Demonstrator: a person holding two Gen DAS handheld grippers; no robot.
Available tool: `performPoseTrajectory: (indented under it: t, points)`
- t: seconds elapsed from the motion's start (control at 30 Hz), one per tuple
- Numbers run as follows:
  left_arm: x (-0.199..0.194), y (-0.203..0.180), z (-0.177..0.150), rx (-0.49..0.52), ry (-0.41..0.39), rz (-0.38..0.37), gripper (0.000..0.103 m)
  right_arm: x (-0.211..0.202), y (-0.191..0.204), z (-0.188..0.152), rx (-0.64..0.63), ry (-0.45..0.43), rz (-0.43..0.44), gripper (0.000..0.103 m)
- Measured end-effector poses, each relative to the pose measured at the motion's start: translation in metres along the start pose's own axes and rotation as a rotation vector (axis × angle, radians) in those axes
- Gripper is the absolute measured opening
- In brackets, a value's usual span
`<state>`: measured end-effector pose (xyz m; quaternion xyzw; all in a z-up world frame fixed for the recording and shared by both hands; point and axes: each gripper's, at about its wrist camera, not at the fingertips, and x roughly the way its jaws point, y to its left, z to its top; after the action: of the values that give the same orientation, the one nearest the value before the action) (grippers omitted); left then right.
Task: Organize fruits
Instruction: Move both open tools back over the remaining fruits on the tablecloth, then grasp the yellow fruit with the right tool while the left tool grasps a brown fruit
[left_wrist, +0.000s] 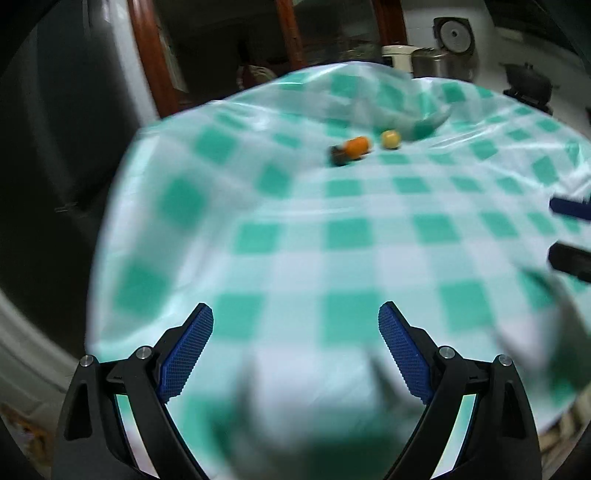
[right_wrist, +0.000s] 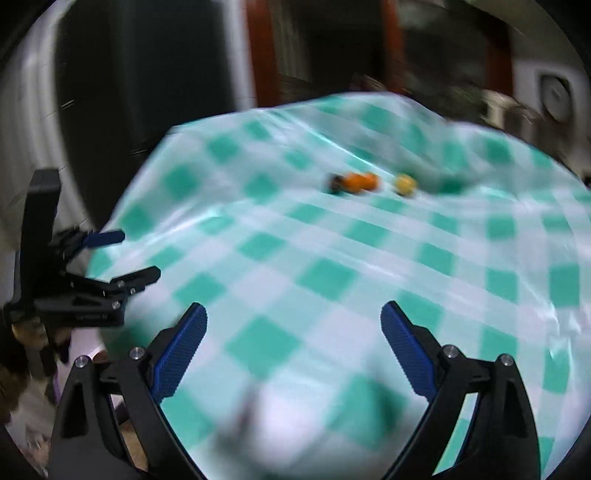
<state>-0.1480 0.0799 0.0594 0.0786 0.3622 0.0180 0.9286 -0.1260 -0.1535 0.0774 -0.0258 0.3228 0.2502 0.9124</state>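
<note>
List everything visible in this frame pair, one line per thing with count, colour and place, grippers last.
tablecloth: 1, green and white check, covers the table, wrinkled at the far side.
orange fruit: at least 1, orange, far middle of the cloth; the right wrist view hints at two lobes, too blurred to count.
dark item: 1, dark brown or black, touching the orange fruit's left end; kind unclear.
yellow fruit: 1, pale yellow, round, just right of the orange fruit, apart from it.
pots and appliances: several, white and metallic, behind the table at the far right.
left gripper: 1, black with blue pads, open, empty, over the near cloth.
right gripper: 1, black with blue pads, open, empty.
</note>
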Motion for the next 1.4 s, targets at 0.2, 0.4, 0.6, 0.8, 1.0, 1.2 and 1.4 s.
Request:
performPoseTrajectory:
  t: [0.2, 0.4, 0.6, 0.8, 1.0, 1.2, 1.4]
  points:
    - [0.095, -0.043, 0.059, -0.097, 0.032, -0.121, 0.088, 0.048, -0.065, 0.022, 0.051, 0.065, -0.126, 0.096]
    - [0.144, -0.041, 0.107, -0.122, 0.004, -0.098, 0.088, 0.113, -0.12, 0.066, 0.139, 0.093, -0.172, 0.096]
    - [0.187, -0.019, 0.121, -0.185, 0.078, -0.19, 0.088, 0.182, -0.147, 0.102, 0.189, 0.122, -0.178, 0.095]
    - [0.201, -0.007, 0.118, -0.281, 0.111, -0.294, 0.088, 0.239, -0.154, 0.138, 0.099, 0.154, -0.203, 0.095]
    - [0.206, -0.009, 0.118, -0.284, 0.124, -0.318, 0.089, 0.299, -0.164, 0.175, 0.043, 0.206, -0.242, 0.088]
    - [0.207, -0.011, 0.119, -0.273, 0.128, -0.316, 0.09, 0.335, -0.175, 0.195, 0.058, 0.237, -0.236, 0.071]
    - [0.207, -0.01, 0.118, -0.27, 0.131, -0.31, 0.09, 0.334, -0.172, 0.193, 0.059, 0.222, -0.184, 0.046]
